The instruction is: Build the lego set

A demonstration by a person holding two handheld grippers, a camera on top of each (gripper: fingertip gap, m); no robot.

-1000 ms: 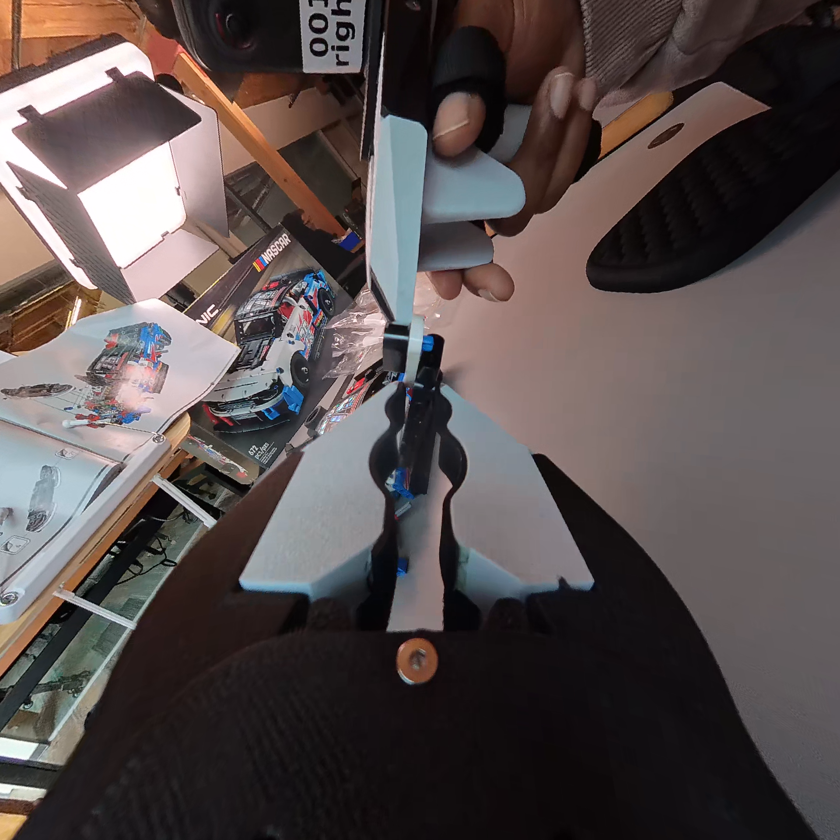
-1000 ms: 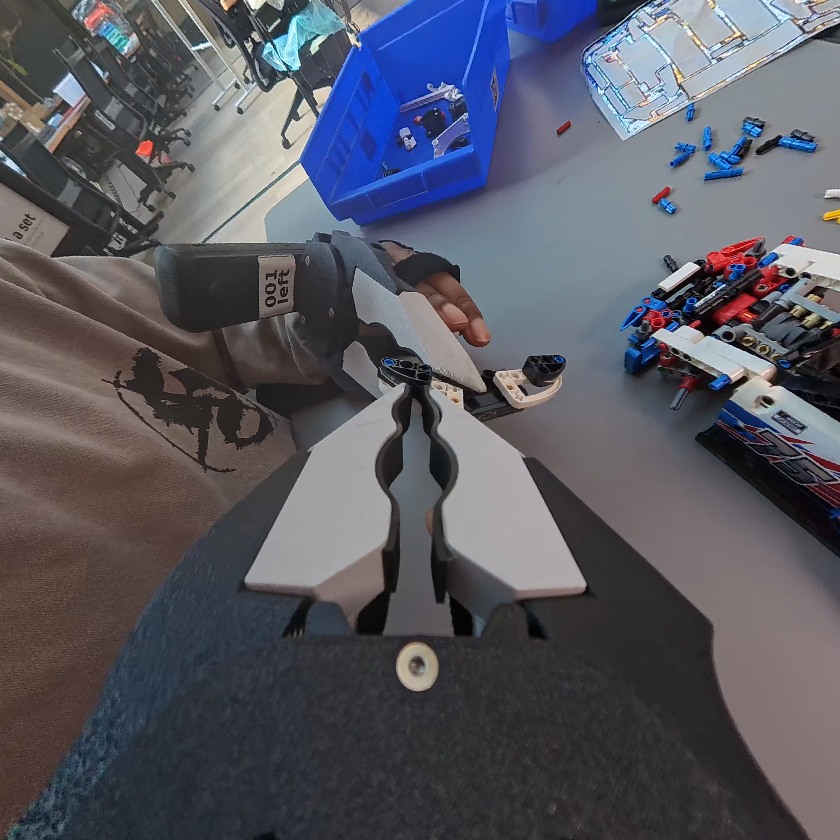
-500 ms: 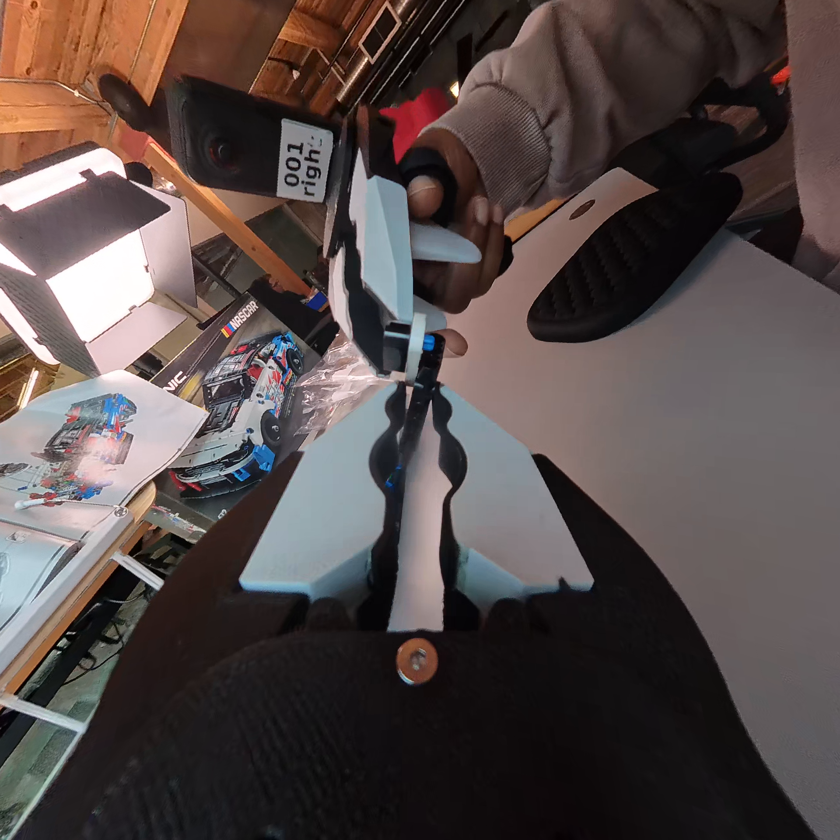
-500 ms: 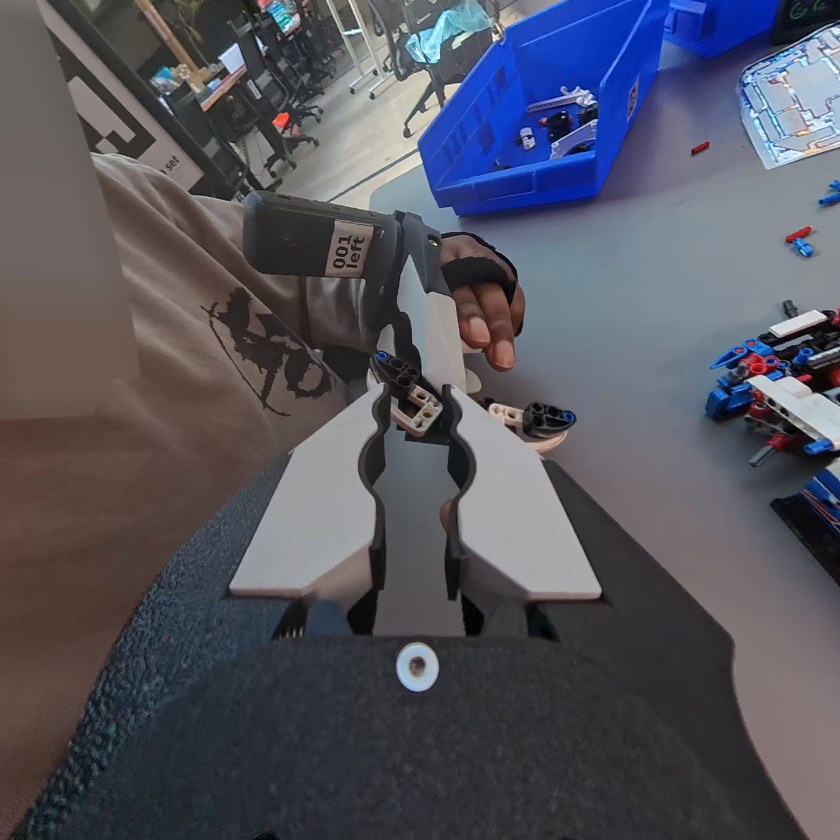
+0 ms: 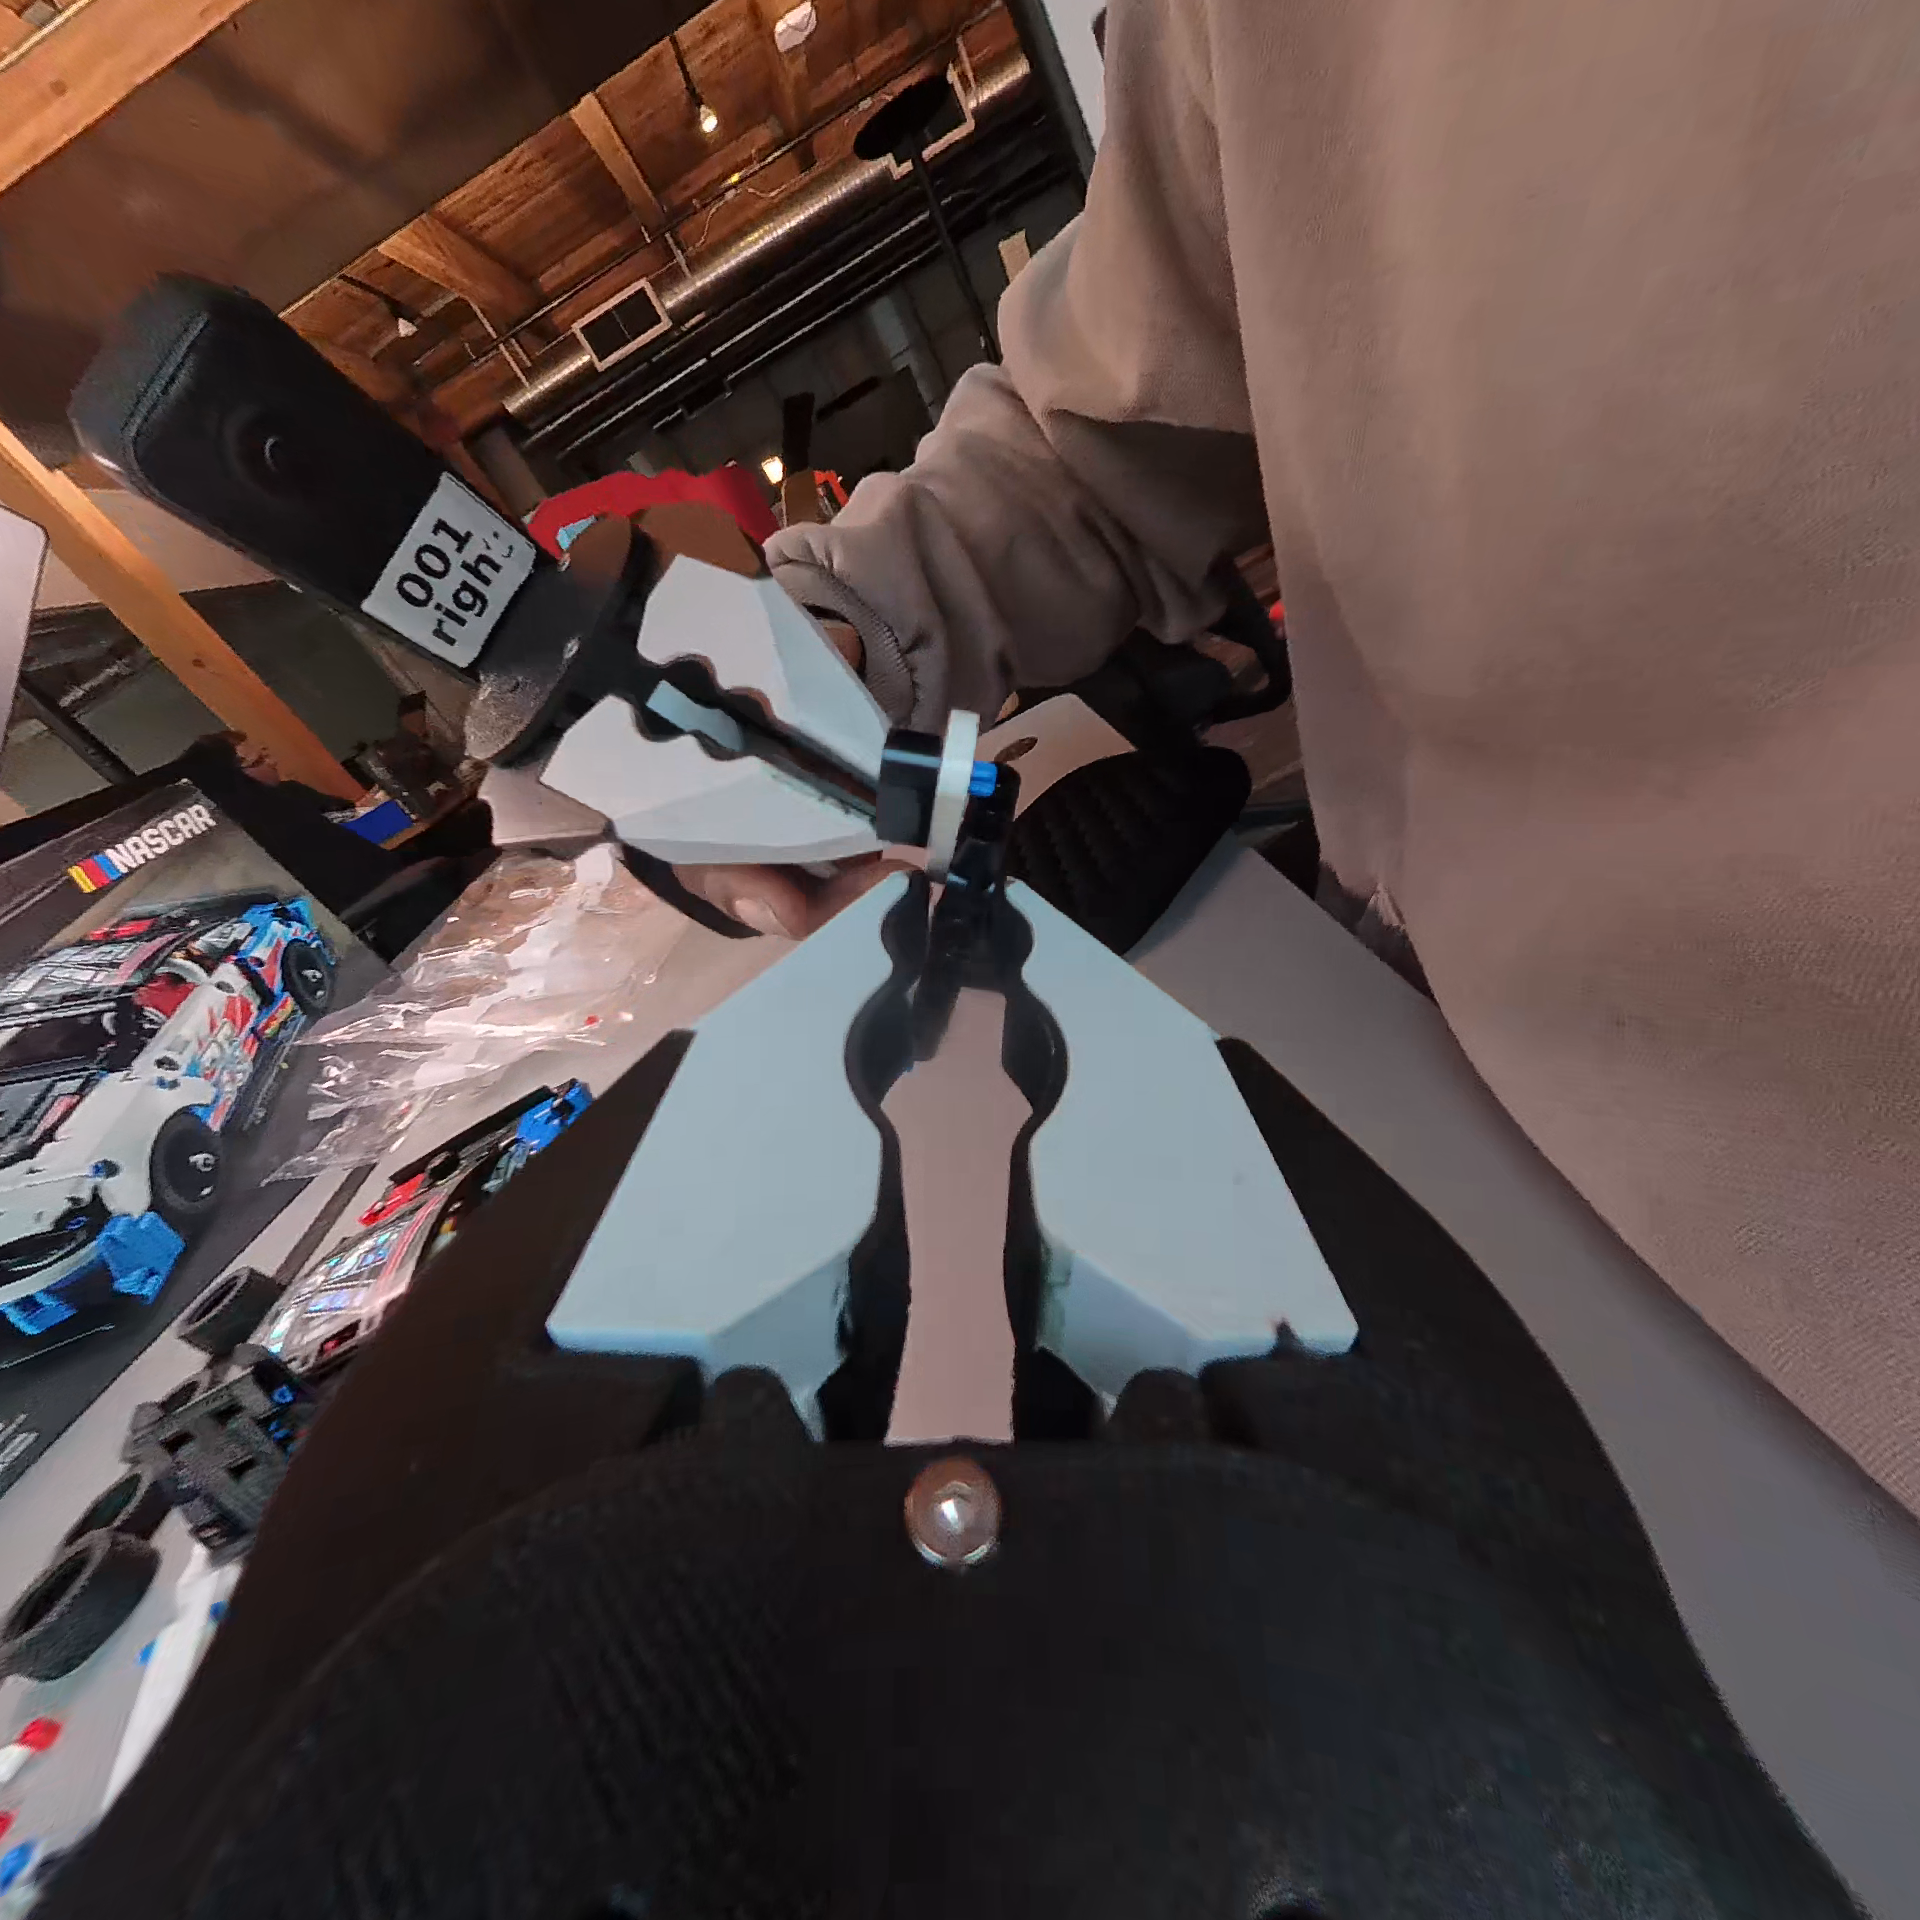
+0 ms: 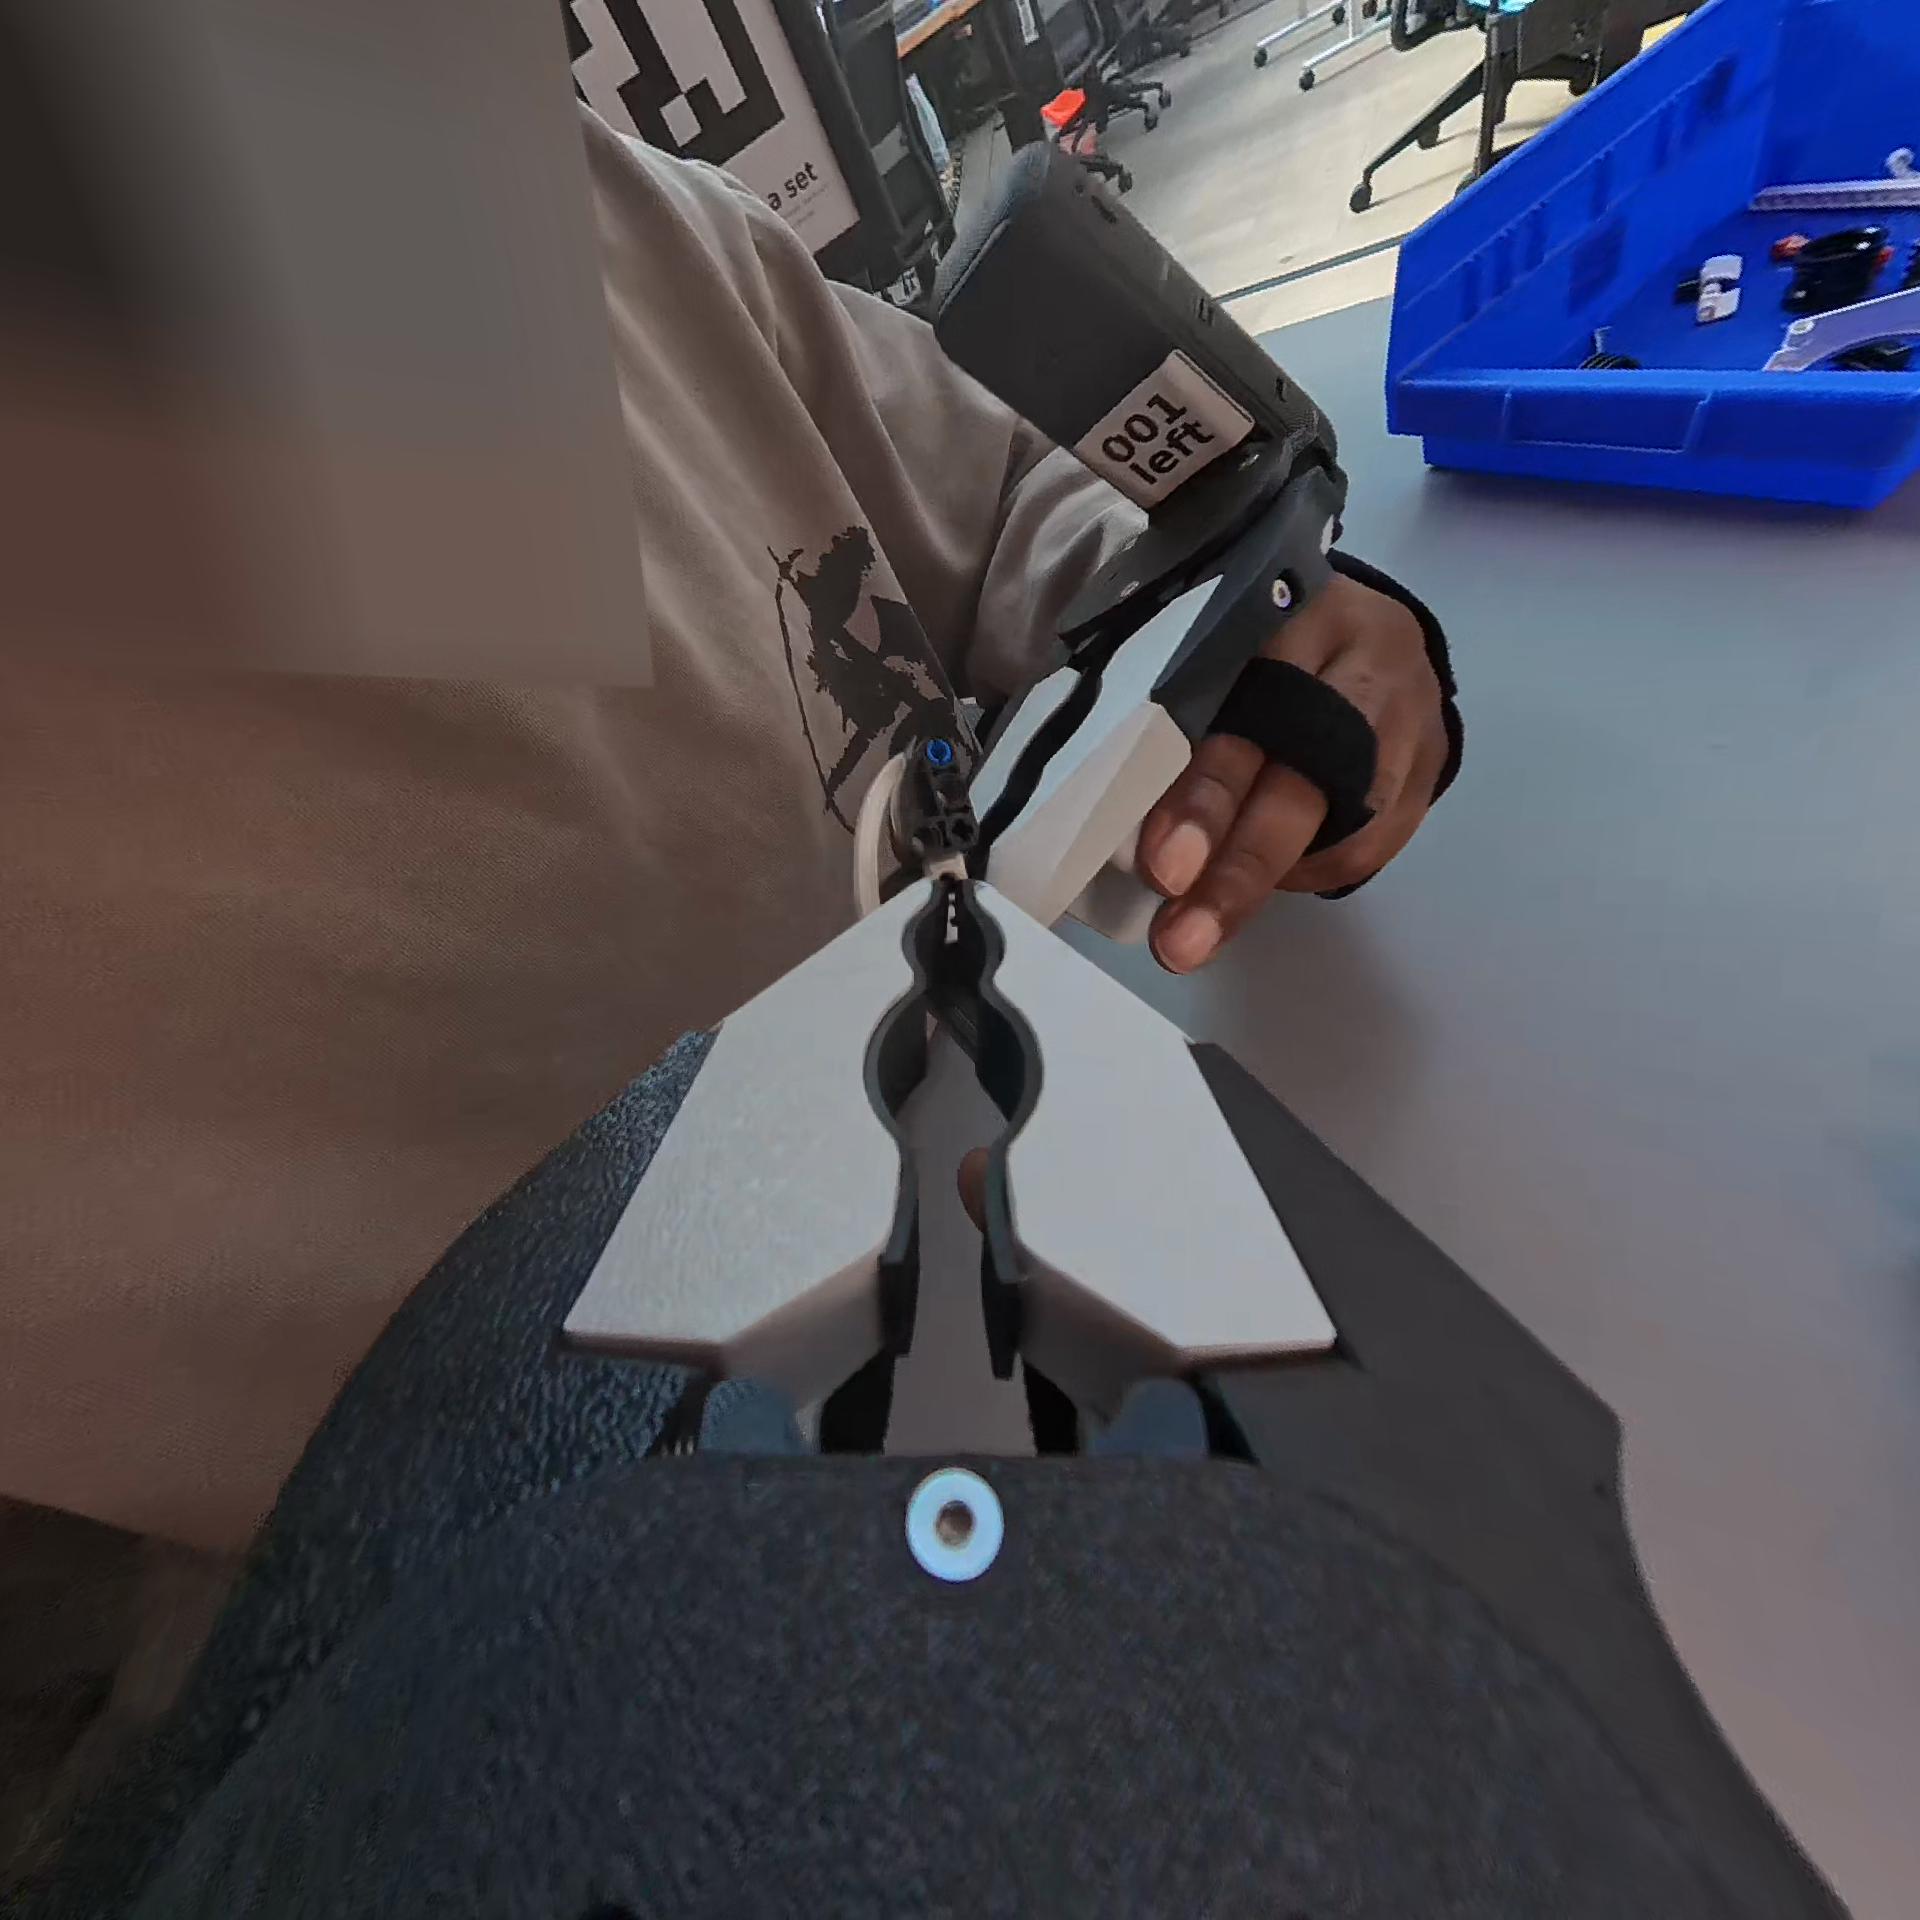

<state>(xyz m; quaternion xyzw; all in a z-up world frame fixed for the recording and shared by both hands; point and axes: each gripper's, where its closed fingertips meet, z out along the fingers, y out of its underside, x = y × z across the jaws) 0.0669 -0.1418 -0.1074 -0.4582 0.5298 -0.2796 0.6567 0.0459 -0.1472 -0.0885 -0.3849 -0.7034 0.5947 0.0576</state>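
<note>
Gripping one assembly (image 5: pixel 961 831) — two grippers.

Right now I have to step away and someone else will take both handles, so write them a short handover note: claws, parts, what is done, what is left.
Left claw: shut on the black beam of the small Lego sub-assembly, held up off the grey table.
Right claw: shut on the same sub-assembly's white curved piece, end to end with the left claw.
Parts: blue pin in the beam; blue bin of loose pieces on the table; partly built car, tires and box on the left claw's side.
Done: sub-assembly gripped at both ends.
Left: seat the pieces, then probably fit it to the car.
</note>
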